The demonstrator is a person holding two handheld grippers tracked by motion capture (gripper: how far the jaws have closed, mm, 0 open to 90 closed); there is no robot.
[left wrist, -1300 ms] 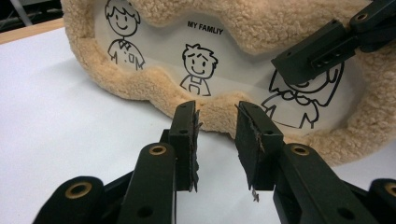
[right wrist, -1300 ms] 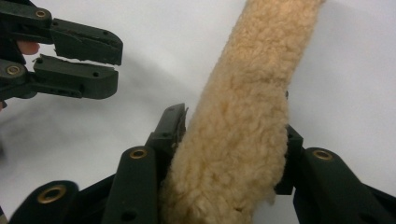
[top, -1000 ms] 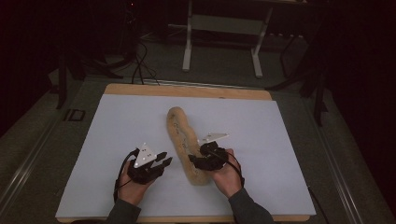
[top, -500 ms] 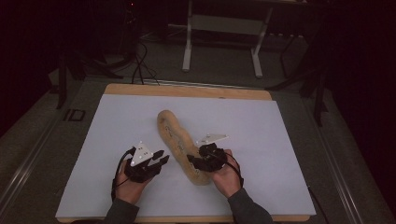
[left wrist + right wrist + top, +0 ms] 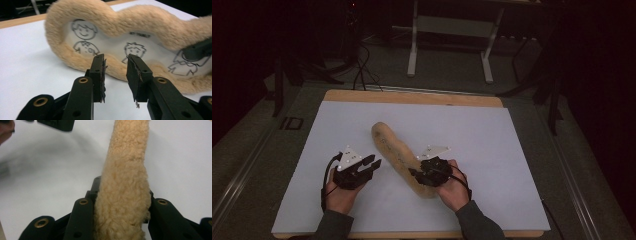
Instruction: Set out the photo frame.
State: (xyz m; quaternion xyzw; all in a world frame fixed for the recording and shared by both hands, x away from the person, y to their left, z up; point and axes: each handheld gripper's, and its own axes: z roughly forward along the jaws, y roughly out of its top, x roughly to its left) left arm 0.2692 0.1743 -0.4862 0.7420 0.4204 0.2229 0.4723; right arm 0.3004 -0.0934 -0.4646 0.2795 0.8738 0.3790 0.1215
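Now the fleece insole (image 5: 398,156) has swung on the bench (image 5: 492,150), its far end turned leftward. The right hand-held gripper (image 5: 418,176) clamps its near end; the left hand-held gripper (image 5: 116,66), jaws narrowly parted and empty, faces its edge, likely ready to grip.

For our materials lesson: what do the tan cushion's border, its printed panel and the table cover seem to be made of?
Cushion border: looks like plush fleece, matte, with curly pile. Printed panel: smooth white fabric, probably, bearing line-drawn cartoon figures. Table cover: flat, pale, matte sheet, paper or plastic; cannot tell which.
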